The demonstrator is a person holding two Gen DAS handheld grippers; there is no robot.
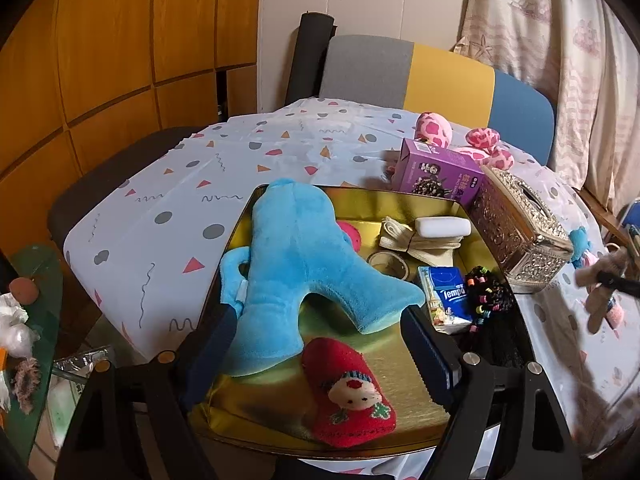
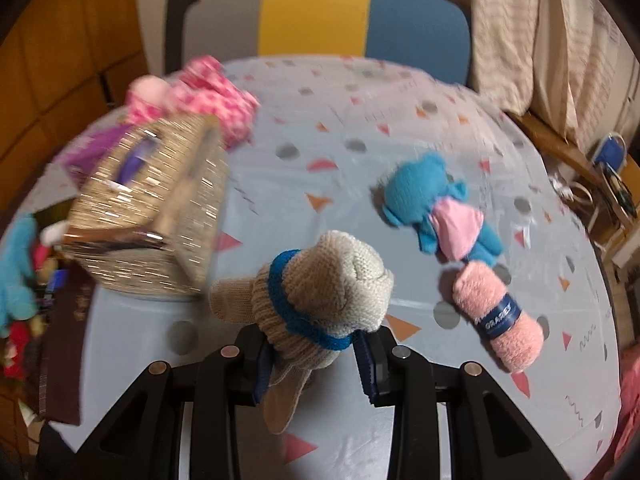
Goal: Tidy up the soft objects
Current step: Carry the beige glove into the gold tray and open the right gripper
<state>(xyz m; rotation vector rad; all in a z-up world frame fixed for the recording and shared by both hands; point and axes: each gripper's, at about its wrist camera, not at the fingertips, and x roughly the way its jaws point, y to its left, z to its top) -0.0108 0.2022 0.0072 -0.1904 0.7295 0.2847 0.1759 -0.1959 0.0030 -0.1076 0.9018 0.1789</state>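
In the left wrist view a big blue plush toy [image 1: 296,256] lies in a gold tray [image 1: 416,404], its lower limb between the fingers of my left gripper [image 1: 320,352], which is open around it. A red knitted sock [image 1: 348,392] with a face lies in the tray's front. My right gripper [image 2: 316,364] is shut on a beige knitted toy with a blue band [image 2: 324,288], held above the table; it also shows at the right edge of the left wrist view [image 1: 604,284]. A small blue doll in a pink dress [image 2: 436,208] and a pink yarn roll [image 2: 496,316] lie on the tablecloth.
The tray also holds a Tempo tissue pack [image 1: 448,300], hair ties [image 1: 488,292], tape [image 1: 388,264] and a white bar [image 1: 442,227]. A silver tissue box [image 1: 520,228], a purple carton [image 1: 436,172] and a pink spotted plush [image 1: 460,136] stand behind. A colour-block chair [image 2: 320,20] is beyond the table.
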